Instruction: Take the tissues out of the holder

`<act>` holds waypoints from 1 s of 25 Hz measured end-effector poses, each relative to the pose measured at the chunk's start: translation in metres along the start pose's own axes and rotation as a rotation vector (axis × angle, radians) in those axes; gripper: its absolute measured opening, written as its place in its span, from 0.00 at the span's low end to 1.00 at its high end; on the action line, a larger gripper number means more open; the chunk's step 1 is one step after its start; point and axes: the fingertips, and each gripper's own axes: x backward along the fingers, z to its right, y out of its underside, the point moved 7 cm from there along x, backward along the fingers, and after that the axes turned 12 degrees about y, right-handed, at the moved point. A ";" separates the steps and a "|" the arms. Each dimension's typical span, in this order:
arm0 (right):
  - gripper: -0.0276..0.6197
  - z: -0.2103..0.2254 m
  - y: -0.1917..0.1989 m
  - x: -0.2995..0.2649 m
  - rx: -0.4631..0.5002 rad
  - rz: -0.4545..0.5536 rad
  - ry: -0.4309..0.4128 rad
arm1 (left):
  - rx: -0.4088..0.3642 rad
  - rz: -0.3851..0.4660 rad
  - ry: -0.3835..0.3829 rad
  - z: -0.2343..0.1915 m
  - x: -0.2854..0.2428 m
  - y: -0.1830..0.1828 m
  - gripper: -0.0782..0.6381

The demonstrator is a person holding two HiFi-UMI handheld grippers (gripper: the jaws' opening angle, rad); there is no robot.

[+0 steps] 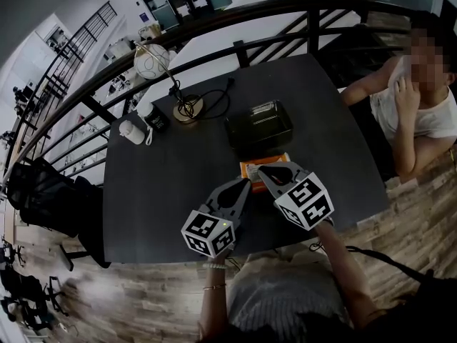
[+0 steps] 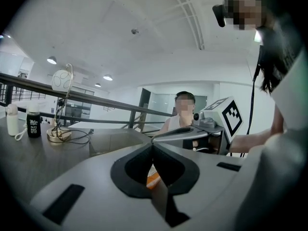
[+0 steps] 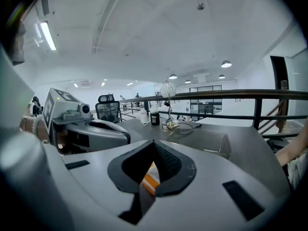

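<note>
The holder (image 1: 259, 126) is a dark open box in the middle of the black table (image 1: 164, 191). An orange tissue pack (image 1: 252, 167) lies flat on the table just in front of it. Both grippers hover side by side above the near side of the pack. My left gripper (image 1: 245, 184) has its jaws closed together, with nothing between them. My right gripper (image 1: 265, 170) is also shut and empty, its tip over the pack. In the left gripper view the pack (image 2: 152, 178) shows orange below the joined jaws, and likewise in the right gripper view (image 3: 150, 174). The holder (image 3: 207, 141) stands just ahead.
A globe lamp (image 1: 151, 61) with a round base (image 1: 188, 109) and a looped cable stands at the table's far left, beside a black bottle (image 1: 153, 116) and a white one (image 1: 131, 131). A person (image 1: 414, 113) sits at the right edge. A railing (image 1: 214, 20) runs behind.
</note>
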 end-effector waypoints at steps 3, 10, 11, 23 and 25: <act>0.06 0.000 -0.014 0.004 0.002 0.069 0.008 | -0.016 0.000 0.004 0.001 -0.002 -0.005 0.12; 0.06 0.004 -0.041 0.020 0.022 0.228 0.049 | -0.062 0.021 -0.007 0.003 -0.001 -0.022 0.12; 0.06 0.004 -0.043 0.021 0.018 0.247 0.051 | -0.072 0.029 -0.011 0.003 -0.001 -0.024 0.12; 0.06 -0.001 -0.047 0.021 0.013 0.319 0.052 | -0.139 0.112 -0.028 0.005 0.002 -0.044 0.12; 0.06 -0.001 -0.046 0.021 0.012 0.316 0.050 | -0.139 0.109 -0.035 0.004 0.003 -0.044 0.12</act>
